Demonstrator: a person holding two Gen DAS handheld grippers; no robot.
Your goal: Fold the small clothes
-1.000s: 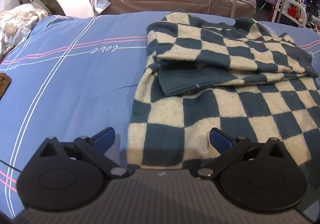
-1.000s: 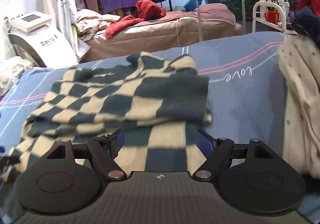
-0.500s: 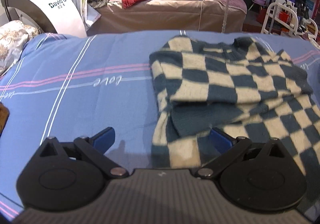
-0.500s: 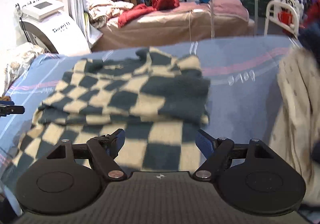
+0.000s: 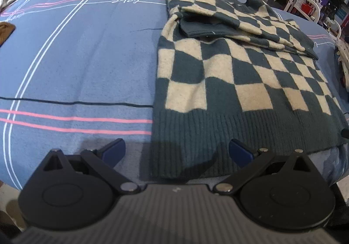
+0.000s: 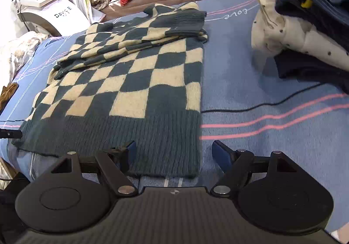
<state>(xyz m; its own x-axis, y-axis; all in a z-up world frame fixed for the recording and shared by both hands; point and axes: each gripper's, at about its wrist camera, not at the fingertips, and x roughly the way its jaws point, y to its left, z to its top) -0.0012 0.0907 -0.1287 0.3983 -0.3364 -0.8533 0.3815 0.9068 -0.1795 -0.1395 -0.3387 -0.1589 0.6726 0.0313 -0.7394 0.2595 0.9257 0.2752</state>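
Sweater (image 5: 235,82) lies flat on bed (image 5: 76,58), sleeves folded across; left gripper (image 5: 176,152) and right gripper (image 6: 174,152), jaws apart, flank near hem corners for lifting.

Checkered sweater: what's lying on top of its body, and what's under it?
Both sleeves lie folded across the upper body of the checkered sweater. Under it, the blue striped blanket shows all round; a black cord meets both side edges, but any run beneath is covered.
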